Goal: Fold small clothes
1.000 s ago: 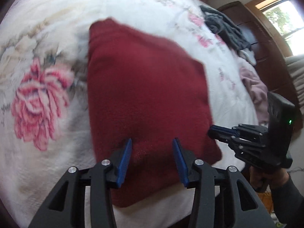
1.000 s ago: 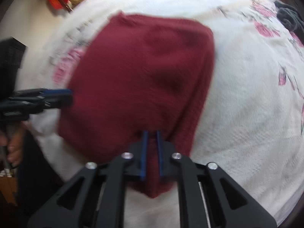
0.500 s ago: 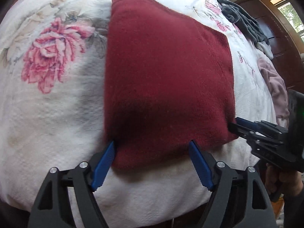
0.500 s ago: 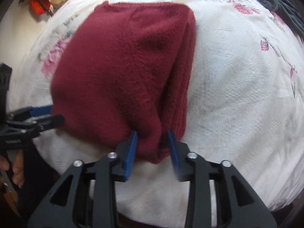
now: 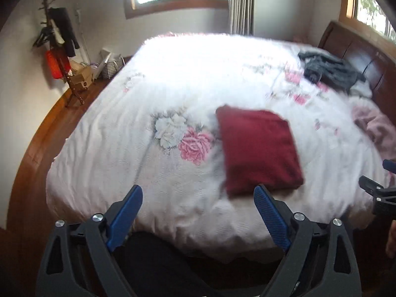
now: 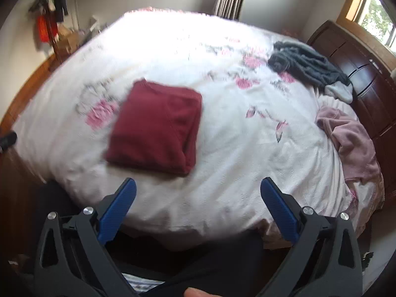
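Beside blurred red sweater [image 6: 154, 127], grey heap [image 6: 307, 65] indistinct.

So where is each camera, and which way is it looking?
Left wrist view: sits on the left tool, above the bed's near edge, looking across the bed toward the windows; shows its own open blue fingers and the right tool at the right edge.
Right wrist view: sits on the right tool, facing the same way; shows its open fingers and a fingertip at the bottom.
Both share the folded red garment, dark grey clothes and pink garment.
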`<state>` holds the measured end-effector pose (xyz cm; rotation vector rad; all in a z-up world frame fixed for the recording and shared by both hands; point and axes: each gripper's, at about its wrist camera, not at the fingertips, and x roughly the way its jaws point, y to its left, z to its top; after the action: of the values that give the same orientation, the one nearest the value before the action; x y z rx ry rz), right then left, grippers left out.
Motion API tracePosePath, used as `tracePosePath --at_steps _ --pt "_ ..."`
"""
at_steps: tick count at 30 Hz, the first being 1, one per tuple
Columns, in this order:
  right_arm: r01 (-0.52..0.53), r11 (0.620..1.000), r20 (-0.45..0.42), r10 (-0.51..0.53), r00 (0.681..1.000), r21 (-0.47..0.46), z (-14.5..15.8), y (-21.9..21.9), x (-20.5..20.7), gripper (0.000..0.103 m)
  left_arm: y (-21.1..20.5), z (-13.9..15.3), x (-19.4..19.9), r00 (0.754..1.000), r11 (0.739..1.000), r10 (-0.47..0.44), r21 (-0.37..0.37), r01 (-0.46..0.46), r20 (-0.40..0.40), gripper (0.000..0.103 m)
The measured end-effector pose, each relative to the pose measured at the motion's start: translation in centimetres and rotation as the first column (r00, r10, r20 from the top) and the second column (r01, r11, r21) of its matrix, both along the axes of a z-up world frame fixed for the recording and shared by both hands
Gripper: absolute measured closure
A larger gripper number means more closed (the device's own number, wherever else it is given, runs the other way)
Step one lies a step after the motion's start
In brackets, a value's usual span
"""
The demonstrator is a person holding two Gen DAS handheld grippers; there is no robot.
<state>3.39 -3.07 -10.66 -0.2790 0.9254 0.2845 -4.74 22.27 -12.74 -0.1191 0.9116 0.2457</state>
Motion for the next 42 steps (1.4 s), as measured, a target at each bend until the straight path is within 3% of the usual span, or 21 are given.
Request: tracePosePath --at_steps 2,6,9,12,19,42 --pt "-0.011 0.999 0.003 0.011 1.000 0.046 3.0 -0.4 -1.7 0.003 -0.6 2.3 -2.0 1.000 0.999 -0.010 -0.043 0.009 -0.009 0.011" --pt "-0.022 0.993 0.011 0.021 1.000 0.115 7.5 -0.8 -3.9 0.003 -2.7 6.6 -4.1 0.995 0.995 -0.091 -0.037 0.090 -0.037 0.011" --pt "-0.019 0.993 -0.011 0.021 1.000 0.118 9.4 -0.3 -4.9 0.003 -3.9 8.9 -4.6 0.995 0.994 -0.100 -0.037 0.099 -0.030 0.011" --pt "0.004 0.994 0.025 -0.007 1.000 0.110 10.5 0.0 -5.9 0.003 -5.1 9.3 -4.4 0.992 0.992 -0.125 -0.031 0.124 -0.022 0.011" --pt "0.013 0.996 0.007 -0.014 1.000 0.086 9.7 0.7 -6.0 0.003 -6.0 8.1 -2.9 0.989 0.991 -0.127 -0.046 0.124 -0.073 0.011" --pt "0.028 0.997 0.012 -0.029 1.000 0.068 9.0 1.6 -5.0 0.003 -4.8 7.7 -2.4 0.992 0.994 -0.105 -0.039 0.103 -0.067 0.011"
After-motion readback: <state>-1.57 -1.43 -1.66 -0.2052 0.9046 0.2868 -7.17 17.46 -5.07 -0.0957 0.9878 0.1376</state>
